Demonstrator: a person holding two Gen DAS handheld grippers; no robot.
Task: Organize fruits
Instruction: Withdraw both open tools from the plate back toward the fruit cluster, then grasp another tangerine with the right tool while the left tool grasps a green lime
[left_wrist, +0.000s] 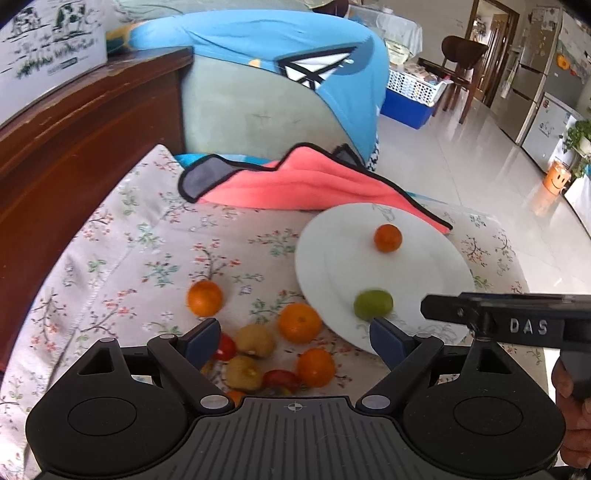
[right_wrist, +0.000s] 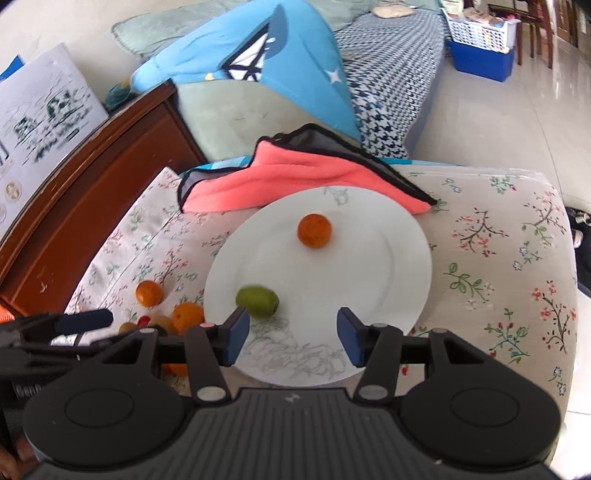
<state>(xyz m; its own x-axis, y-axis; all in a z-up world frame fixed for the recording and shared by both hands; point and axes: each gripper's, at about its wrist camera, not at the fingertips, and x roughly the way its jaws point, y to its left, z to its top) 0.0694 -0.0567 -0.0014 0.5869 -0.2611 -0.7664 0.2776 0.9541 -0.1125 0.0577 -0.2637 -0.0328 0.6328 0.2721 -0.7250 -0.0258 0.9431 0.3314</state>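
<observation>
Left wrist view: the left gripper (left_wrist: 291, 338) hangs spread, empty, over a heap of oranges (left_wrist: 299, 322), brownish fruits (left_wrist: 255, 340) and red ones (left_wrist: 225, 347) on the floral cloth (left_wrist: 122, 251). Fridges (left_wrist: 535, 74) and a chair (left_wrist: 461, 59) show only here.

Right wrist view: the right gripper (right_wrist: 293, 334) is parted, empty, over the plate (right_wrist: 369, 266), which holds an orange (right_wrist: 314, 230) and a green fruit (right_wrist: 257, 300) lying with its long axis across. A pink towel (right_wrist: 295, 181) lies behind.

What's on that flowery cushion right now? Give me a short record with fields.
plate: white plate on the floral cushion
on plate: one orange, one green fruit
off plate: pile of fruit on the cushion beside the plate
behind plate: pink cloth
left gripper: fingers open, empty
right gripper: fingers open, empty, above plate
</observation>
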